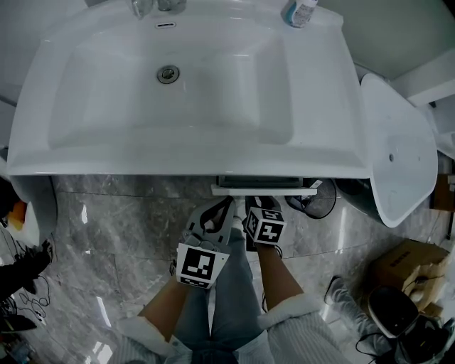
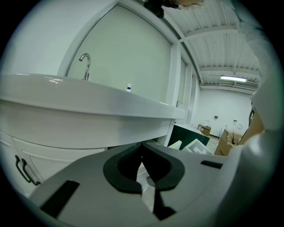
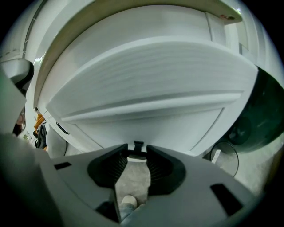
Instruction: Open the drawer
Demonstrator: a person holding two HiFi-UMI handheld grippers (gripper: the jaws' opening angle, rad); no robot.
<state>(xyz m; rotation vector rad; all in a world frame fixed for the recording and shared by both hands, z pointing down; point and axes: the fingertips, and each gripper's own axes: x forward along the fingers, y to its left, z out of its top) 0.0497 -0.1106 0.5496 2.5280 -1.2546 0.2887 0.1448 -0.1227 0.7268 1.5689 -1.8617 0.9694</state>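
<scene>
Washbasin [image 1: 213, 78]: broad and white, it fills the upper half of the head view, with a drain [image 1: 168, 73] in the bowl.
Floor [image 1: 121, 227]: grey marbled tiles under the basin's front edge.
White oval fixture [image 1: 398, 149]: stands just right of the basin, tilted.
Cabinet [image 2: 53, 153]: white front below the basin, with a black pull [image 2: 24, 170] at the left in the left gripper view.
Drawer [image 1: 263, 189]: under the middle of the basin's front edge, it stands slightly out. In the right gripper view its white curved front [image 3: 146, 119] fills the frame.
Left gripper [image 1: 215, 212]: held low in front of the cabinet, just left of the right one. Its tips [image 2: 142, 146] are pressed together with nothing between them.
Right gripper [image 1: 258, 204]: reaches to the drawer's front. Its jaws [image 3: 137, 155] stand partly apart and pinch the drawer handle.
Drawer handle [image 3: 138, 146]: small and black, between the right gripper's tips.
Faucet [image 2: 85, 62]: at the basin's back edge.
Bottle [image 1: 298, 13]: on the basin's back right corner.
</scene>
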